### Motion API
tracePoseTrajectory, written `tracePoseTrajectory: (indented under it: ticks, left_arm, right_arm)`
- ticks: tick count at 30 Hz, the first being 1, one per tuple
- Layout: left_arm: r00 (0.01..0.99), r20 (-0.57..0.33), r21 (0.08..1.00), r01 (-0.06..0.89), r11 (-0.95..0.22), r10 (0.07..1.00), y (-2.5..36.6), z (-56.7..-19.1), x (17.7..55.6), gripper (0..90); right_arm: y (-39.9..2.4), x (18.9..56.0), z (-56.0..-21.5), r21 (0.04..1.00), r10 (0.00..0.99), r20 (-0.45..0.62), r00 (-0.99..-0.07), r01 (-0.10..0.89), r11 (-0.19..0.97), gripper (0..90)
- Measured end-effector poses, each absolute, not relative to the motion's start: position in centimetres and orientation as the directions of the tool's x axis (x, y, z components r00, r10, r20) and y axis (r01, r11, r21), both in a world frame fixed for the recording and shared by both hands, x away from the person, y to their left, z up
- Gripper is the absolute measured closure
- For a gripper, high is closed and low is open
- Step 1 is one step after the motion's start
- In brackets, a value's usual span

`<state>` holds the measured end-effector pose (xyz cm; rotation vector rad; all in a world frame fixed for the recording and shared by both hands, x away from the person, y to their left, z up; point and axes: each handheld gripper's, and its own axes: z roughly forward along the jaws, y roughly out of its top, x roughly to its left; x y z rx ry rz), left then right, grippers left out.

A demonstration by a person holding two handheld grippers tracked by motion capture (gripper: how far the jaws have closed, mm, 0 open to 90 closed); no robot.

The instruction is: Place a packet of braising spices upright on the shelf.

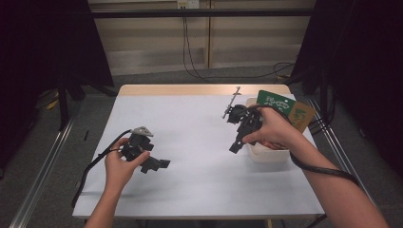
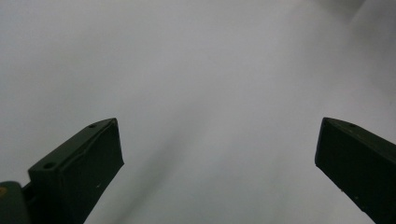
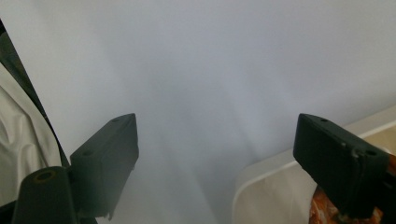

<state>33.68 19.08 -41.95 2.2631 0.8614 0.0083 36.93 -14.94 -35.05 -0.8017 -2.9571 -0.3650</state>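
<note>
Right gripper [image 1: 237, 142], fingers [image 3: 105, 163] apart, just beside white bin [image 1: 266, 154].

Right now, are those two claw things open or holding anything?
Left gripper: open, holding nothing, over bare table.
Right gripper: open, holding nothing, beside the white bin.

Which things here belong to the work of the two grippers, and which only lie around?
Likely in the job:
left gripper, open
right gripper, open
white bin
green packet in it

Just around:
cables on the floor
table
</note>
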Motion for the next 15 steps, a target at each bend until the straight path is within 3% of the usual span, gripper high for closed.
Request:
tracePoseTrajectory:
  ticks: [15]
  left_arm:
    - [0.777, -0.229, 0.617, 0.582, -0.53, 0.586, 19.0, -42.1, 33.6, 0.5]
  right_arm:
    - [-14.3, 35.8, -37.9, 0.214, 0.464, 0.11, -0.879, 0.477, 0.852, 14.3]
